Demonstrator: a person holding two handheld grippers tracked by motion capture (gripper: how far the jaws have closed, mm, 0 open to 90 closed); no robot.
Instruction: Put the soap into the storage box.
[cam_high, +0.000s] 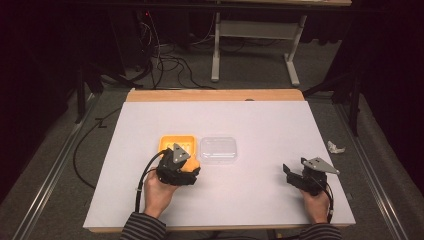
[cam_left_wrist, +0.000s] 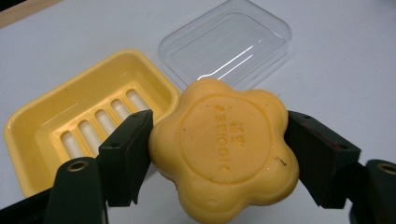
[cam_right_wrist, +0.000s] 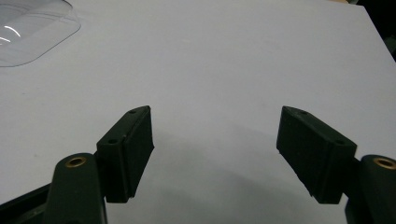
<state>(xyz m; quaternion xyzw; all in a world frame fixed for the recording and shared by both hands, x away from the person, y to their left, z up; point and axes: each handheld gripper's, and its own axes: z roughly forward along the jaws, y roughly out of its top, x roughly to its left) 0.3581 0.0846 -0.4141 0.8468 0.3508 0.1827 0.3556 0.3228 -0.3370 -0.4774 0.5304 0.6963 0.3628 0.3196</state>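
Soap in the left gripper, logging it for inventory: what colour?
Yellow-orange soap, clearest in the left gripper view.

Yellow tray (cam_high: 176, 143) and clear lid (cam_high: 218, 149) mid-table, bare table (cam_high: 280, 125) elsewhere

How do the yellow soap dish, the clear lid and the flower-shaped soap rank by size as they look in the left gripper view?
1. Yellow soap dish, partly hidden.
2. Flower-shaped soap, though it is nearest the camera, so this is unsure.
3. Clear lid, farthest away; dish and lid may truly match.

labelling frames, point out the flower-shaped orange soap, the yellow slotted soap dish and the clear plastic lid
flower-shaped orange soap (cam_left_wrist: 225, 148), left gripper view, embossed top face
yellow slotted soap dish (cam_left_wrist: 42, 122), left gripper view, inner wall
clear plastic lid (cam_left_wrist: 226, 44), left gripper view, flat middle
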